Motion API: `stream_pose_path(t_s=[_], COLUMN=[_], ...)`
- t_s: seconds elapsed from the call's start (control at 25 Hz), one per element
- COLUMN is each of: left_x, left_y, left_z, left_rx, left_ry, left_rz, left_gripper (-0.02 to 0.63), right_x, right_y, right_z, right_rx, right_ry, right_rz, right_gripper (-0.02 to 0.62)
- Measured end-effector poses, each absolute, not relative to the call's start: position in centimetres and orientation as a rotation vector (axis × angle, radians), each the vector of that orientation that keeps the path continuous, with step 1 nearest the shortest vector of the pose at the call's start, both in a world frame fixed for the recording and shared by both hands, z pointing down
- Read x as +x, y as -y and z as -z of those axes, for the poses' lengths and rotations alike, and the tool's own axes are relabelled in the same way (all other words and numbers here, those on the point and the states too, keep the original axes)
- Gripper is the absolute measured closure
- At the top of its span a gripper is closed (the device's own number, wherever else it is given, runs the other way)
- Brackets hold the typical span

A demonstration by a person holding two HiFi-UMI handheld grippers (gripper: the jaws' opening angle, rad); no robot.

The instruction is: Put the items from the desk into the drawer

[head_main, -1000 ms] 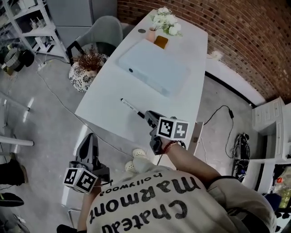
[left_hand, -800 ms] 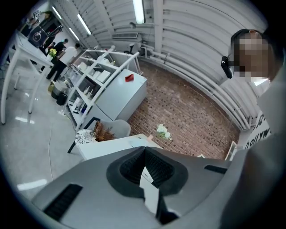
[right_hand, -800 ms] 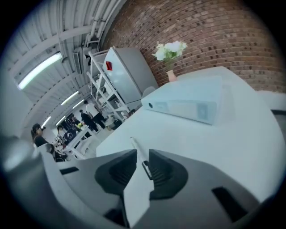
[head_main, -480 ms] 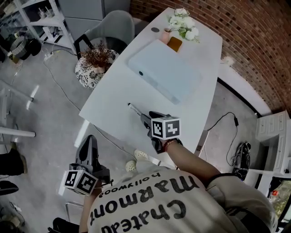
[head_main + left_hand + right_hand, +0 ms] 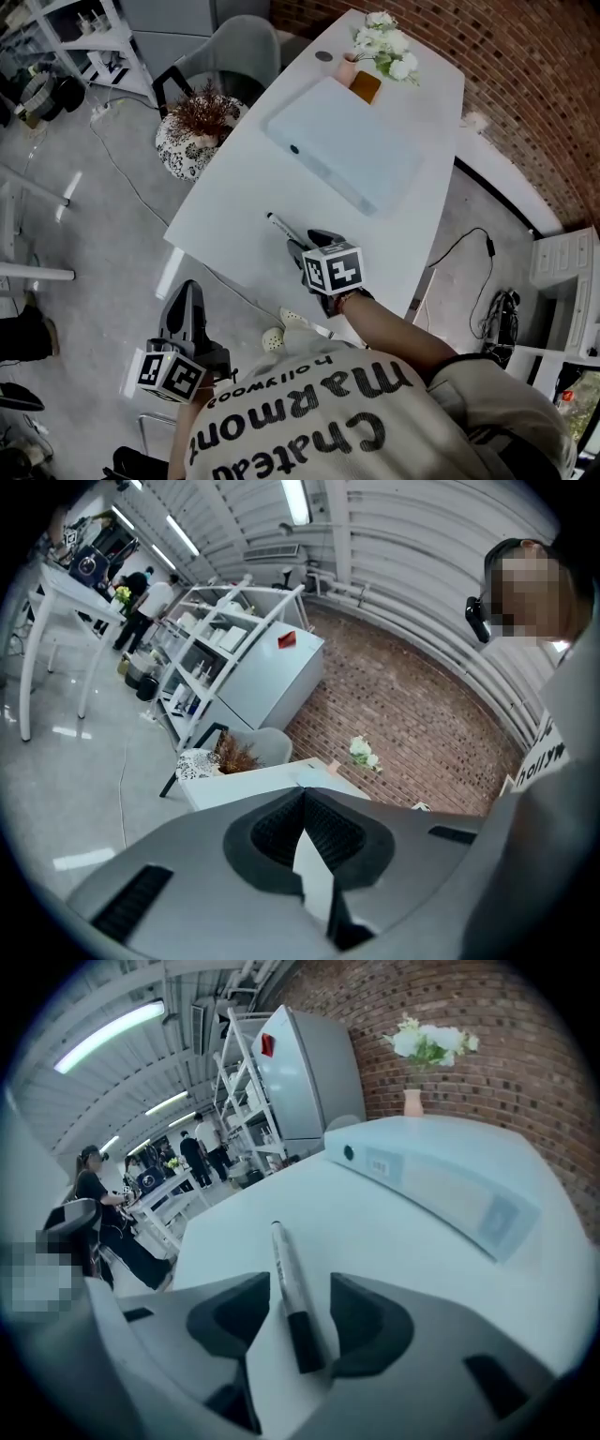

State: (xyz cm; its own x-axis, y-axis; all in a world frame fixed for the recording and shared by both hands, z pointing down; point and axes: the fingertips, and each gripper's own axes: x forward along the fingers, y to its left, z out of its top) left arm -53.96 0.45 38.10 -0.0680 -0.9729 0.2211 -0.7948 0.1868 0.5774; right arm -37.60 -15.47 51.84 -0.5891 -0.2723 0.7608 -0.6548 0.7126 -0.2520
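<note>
Right tongs (image 5: 298, 1327) are just opening wide, with the pen (image 5: 284, 1274) lying between them on the white counter (image 5: 239, 192). Left tongs (image 5: 302, 797) are pressing together.

a cream short-sleeved t-shirt (image 5: 309, 417) with dark "chateau marmont hollywood" lettering. the left gripper (image 5: 188, 292) and right gripper (image 5: 302, 248) are dark grey, each with a white cube (image 5: 333, 268) of black square markers.
</note>
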Motion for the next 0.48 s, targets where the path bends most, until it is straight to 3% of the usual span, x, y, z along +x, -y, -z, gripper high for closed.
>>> stream_pose_path(t_s=[0.24, 0.48], left_x=[-53.9, -54.1], left_y=[-1.1, -2.7], left_z=[-37.9, -38.0], left_rx=[1.658, 1.645], left_ry=[1.902, 1.911], left_rz=[0.412, 0.415], left_gripper=[0.604, 0.604], right_x=[-37.5, -36.2], right_y=[15.4, 15.6], right_z=[-52.0, -52.1], right_rx=[0.729, 0.83], right_ry=[2.144, 2.092], right_rz=[-0.546, -0.605], right_gripper=[0.427, 0.523])
